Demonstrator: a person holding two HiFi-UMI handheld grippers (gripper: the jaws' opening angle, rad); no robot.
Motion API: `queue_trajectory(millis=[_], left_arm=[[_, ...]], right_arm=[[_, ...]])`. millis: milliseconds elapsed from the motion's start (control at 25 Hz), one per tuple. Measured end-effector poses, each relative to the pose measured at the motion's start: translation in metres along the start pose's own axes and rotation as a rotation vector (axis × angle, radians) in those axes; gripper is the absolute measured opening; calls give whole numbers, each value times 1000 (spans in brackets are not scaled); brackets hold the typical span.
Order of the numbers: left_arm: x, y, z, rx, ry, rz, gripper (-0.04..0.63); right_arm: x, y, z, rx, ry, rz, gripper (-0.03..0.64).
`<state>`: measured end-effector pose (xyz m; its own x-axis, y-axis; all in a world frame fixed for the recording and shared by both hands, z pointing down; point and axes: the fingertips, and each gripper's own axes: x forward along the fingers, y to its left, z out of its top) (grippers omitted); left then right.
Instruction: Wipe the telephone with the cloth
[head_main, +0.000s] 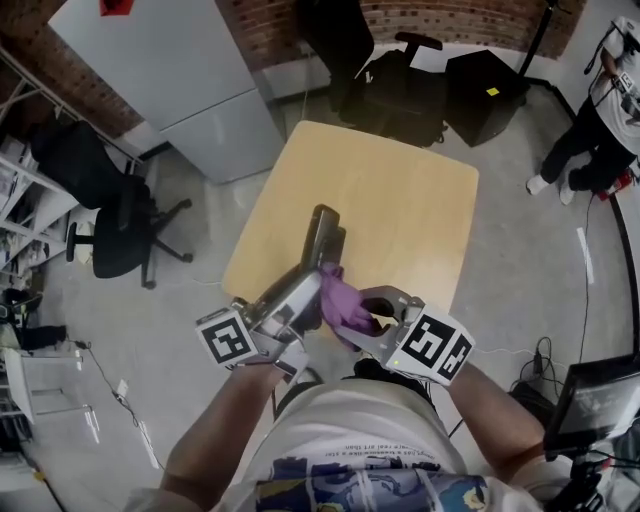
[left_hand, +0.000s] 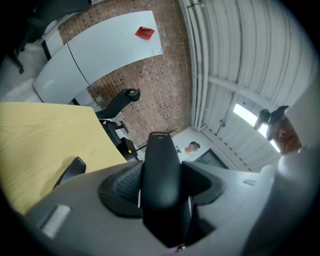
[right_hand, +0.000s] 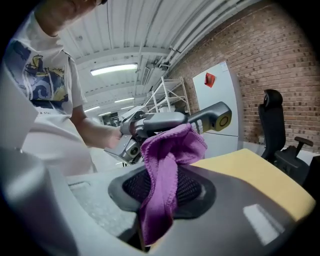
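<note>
Left tool (left_hand: 161, 192): closed on the phone (left_hand: 160, 170), one jaw pressed to each side of the dark handset. The handset runs lengthwise out between the jaws, with its far end pointing away from the camera. This view shows only its smooth back. Its near end is lost in the shadow between the jaws.

Right tool (right_hand: 159, 200): closed on the cloth (right_hand: 165, 165). The purple fabric is pinched low between the jaws and rises in a bunched fold above them. The pinched end is cut off at the frame's lower edge.

Position: in the head view the phone is held out over the near half of the counter (head_main: 400, 200), angled away from the person. The two tools are close together just short of the counter's near edge. The cloth sits against the phone's right side, close to the left tool's jaws. It covers that part of the handset, so how far the two actually touch cannot be made out. The right gripper view shows the top of the cloth overlapping the handset's keypad side.

Whether the phone's far tip touches the counter cannot be told. The person's forearms and shirt hide the floor beneath the tools.
</note>
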<state>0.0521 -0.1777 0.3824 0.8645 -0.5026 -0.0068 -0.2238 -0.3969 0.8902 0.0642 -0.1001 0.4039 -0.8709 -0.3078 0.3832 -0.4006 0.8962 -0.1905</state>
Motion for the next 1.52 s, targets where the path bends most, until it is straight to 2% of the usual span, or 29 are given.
queue_trajectory(millis=[80,240,360,480,920,1080,1280,1400,1520], left_arm=[[0,-1,0,-14,-7,-14,253],[1,1,-2,20,1,-7,254],[6,-9,-3,-42,-5,-58,255],[9,-9,-7,-78,-15,-77,253],[-4,-7,5,-118,-36,-120,254],[-2,-9,10,-125,-35,-136,254],[-30,-12,9,-130,-26,-172,253],[-41,-17,10,-137,-18,-193,255],[-50,-22,8,-148,-5,-217,253]], right_arm=[[-2,-4,-1,4,-8,-5,106],[-18,-41,0,33,-46,-97,106],[-25,-63,13,36,-65,-141,106],[-23,-67,18,22,-70,-134,106],[9,-11,15,-39,-27,-22,106],[12,0,8,-30,-5,-3,106],[28,39,-2,-53,28,10,106],[29,43,2,-57,30,-19,106],[24,28,14,-38,0,-105,106]])
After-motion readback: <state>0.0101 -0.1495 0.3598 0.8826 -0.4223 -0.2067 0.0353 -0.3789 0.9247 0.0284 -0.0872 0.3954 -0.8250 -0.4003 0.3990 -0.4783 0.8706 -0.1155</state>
